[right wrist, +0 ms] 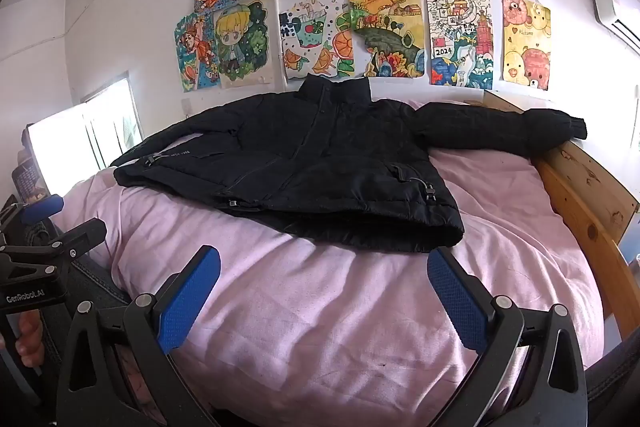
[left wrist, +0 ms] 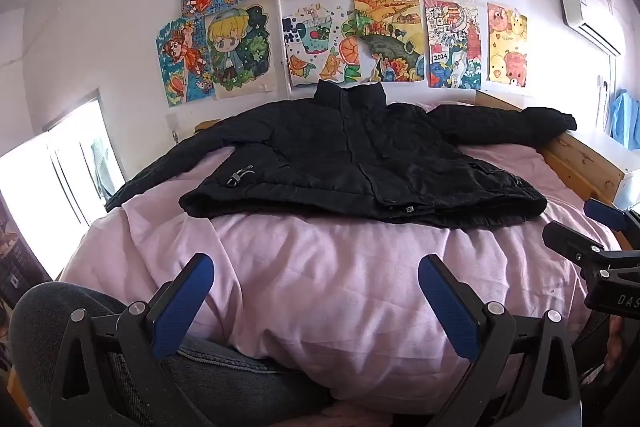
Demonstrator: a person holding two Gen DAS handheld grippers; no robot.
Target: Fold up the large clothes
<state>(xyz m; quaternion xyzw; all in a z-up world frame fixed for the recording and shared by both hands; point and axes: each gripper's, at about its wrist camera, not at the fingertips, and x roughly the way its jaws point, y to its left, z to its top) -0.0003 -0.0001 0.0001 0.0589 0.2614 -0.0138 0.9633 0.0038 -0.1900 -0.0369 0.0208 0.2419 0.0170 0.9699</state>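
- Left claw [left wrist: 316, 301], blue-padded fingers spread apart, released, low in frame over the pink-sheeted bed [left wrist: 320, 267].
- Black puffer jacket [left wrist: 352, 163] lies flat mid-frame, sleeves outstretched.
- Right claw [right wrist: 324, 301], likewise released, at bottom.

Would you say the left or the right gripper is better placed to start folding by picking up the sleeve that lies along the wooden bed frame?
Probably the right gripper: that sleeve of the black jacket stretches to its side, by the wooden frame. Both it and the left gripper are open and empty.
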